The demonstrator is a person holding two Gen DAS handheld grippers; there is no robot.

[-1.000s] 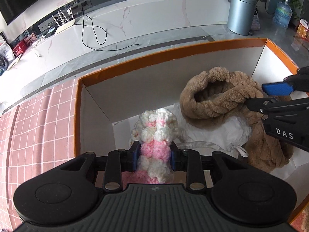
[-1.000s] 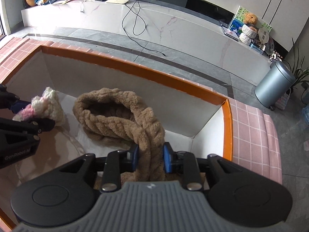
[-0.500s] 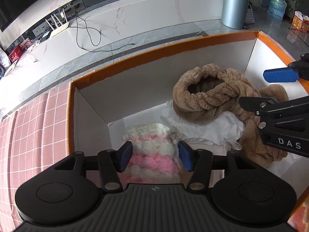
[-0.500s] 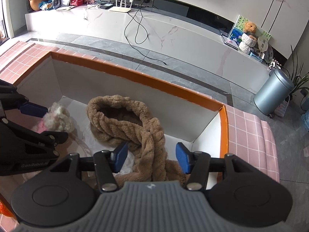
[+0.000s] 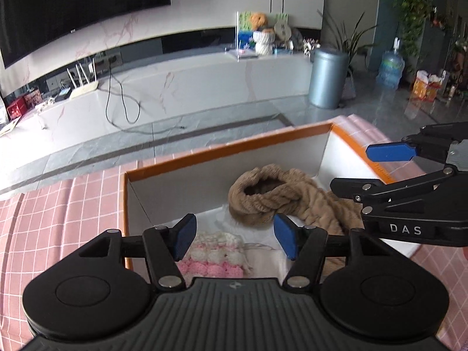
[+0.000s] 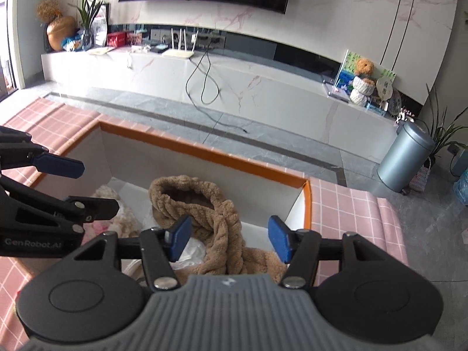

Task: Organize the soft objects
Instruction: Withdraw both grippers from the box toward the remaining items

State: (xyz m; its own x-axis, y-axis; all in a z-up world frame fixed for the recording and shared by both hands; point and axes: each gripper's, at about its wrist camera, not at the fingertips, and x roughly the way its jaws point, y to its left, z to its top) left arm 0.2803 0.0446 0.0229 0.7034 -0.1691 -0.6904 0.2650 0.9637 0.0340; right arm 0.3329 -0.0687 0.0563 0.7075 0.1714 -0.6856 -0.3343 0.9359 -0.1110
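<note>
— What is seen at the left?

— The pink checked cloth (image 5: 58, 204) is spread under the orange-rimmed box (image 5: 222, 150). At the left end of the box, the pink and white knitted piece (image 5: 216, 254) is laid on the white lining. The left gripper (image 5: 234, 238) is held above it with its blue pads spread wide, and nothing is gripped between them.

— And further right?

— The brown braided scarf (image 6: 201, 204) is coiled in the middle of the box, with its tail draped toward the near right corner. A white crumpled sheet (image 6: 190, 251) is seen beneath it. The right gripper (image 6: 229, 239) is held over the scarf's tail, jaws parted widely; the scarf is not touched by either pad. In the left wrist view, the right gripper is shown from the side over the right end of the box.

— Beyond the box?

— A grey bin (image 6: 405, 158) is stood on the tiled floor at the right, beside the marble bench (image 6: 263, 93).
</note>
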